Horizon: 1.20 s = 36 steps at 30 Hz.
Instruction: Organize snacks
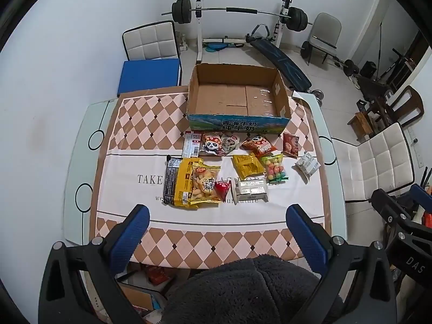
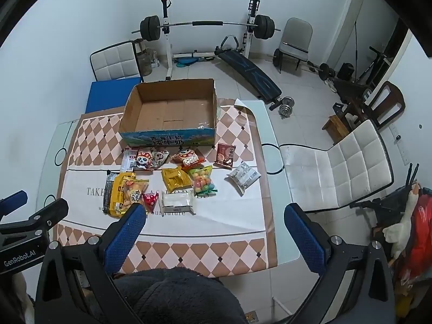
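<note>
Black packet (label unreadable) lies half under yellow bag.

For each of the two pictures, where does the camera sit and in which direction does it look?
Left wrist: on the left gripper, looking steeply down at the table; blue fingers open, dark fleece sleeve below.
Right wrist: on the right gripper, facing likewise; open, left tool at its left edge.
Shared: empty brown cardboard box, checkered tablecloth, round-candy bag.
</note>
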### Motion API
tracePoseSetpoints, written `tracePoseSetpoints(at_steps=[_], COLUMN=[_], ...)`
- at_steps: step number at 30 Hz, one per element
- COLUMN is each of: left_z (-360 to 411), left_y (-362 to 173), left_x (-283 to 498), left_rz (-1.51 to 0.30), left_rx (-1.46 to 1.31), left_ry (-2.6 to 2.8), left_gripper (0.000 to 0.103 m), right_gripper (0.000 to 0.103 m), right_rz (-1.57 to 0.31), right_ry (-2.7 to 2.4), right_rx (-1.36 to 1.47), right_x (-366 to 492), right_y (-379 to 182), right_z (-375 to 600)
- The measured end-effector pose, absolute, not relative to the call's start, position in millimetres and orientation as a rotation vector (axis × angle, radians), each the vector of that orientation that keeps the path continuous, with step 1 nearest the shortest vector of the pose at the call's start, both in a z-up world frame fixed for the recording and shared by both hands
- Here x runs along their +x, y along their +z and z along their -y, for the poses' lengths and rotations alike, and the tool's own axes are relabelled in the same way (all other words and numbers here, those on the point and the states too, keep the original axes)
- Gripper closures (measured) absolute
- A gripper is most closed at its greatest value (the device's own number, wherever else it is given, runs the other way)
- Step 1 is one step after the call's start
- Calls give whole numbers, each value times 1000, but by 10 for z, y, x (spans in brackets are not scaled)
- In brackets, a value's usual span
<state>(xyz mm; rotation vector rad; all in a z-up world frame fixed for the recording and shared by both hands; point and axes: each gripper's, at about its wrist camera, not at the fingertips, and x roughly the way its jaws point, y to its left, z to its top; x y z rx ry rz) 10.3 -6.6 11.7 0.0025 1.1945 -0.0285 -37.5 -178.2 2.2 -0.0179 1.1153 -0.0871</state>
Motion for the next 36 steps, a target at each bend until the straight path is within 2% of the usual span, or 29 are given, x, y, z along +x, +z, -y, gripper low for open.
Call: tracePoseSetpoints(at_steps=[36], left_z=[32], left_y=[151], left_x=[126], left_rz=[-1180], left_rx=[0], left_ry=[-41], left_gripper=[0], right_gripper=[0], right_rz=[-1106], right_ry=[-88], right_rx=[-20], right_x=[-302], right_y=[72], right_z=[1696])
